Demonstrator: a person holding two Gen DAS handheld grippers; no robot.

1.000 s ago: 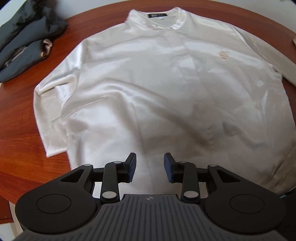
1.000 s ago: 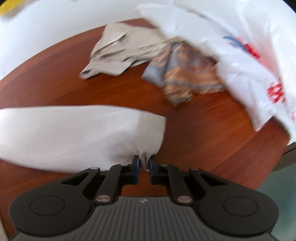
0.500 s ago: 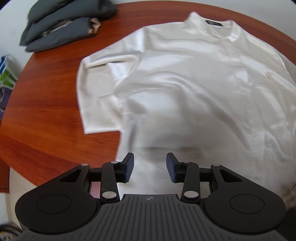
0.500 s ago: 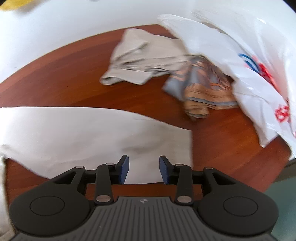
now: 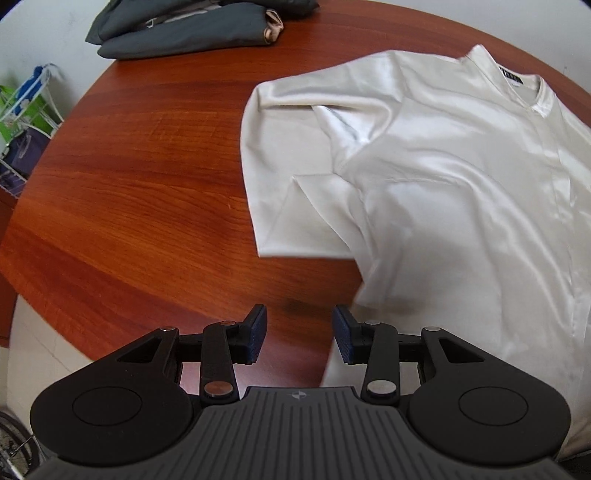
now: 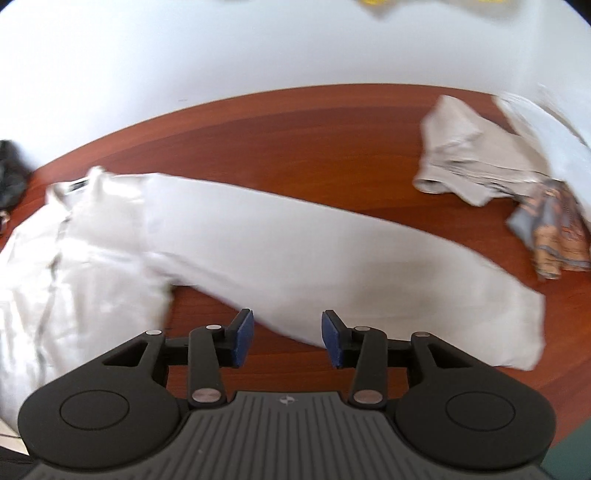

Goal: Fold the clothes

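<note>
the left gripper (image 5: 298, 334) hangs over the bare wood of the round table (image 5: 147, 192), just off the lower hem corner of the cream satin shirt (image 5: 461, 192). its jaws stand apart with nothing between them, having just closed in a little. the right gripper (image 6: 287, 338) hovers above the shirt's (image 6: 92, 266) long sleeve (image 6: 332, 266), jaws parted and empty; they have just been opening, and the cloth lies loose on the table (image 6: 295, 140) below them.

the shirt lies face up and spread flat, collar (image 5: 517, 85) at the far side with a dark label inside it. the short, folded-under sleeve (image 5: 288, 166) on the left gripper's side rests against the shirt's body. the other sleeve stretches straight out from the shirt toward the table edge, its cuff flat.

beyond the shirt's collar, on the left gripper's side, sits a folded dark grey garment (image 5: 192, 26). past the outstretched sleeve's cuff lie a crumpled beige garment (image 6: 465, 166) and a blue-and-orange patterned cloth (image 6: 554, 229), touching each other, with a white plastic bag (image 6: 554, 129) partly over them.
</note>
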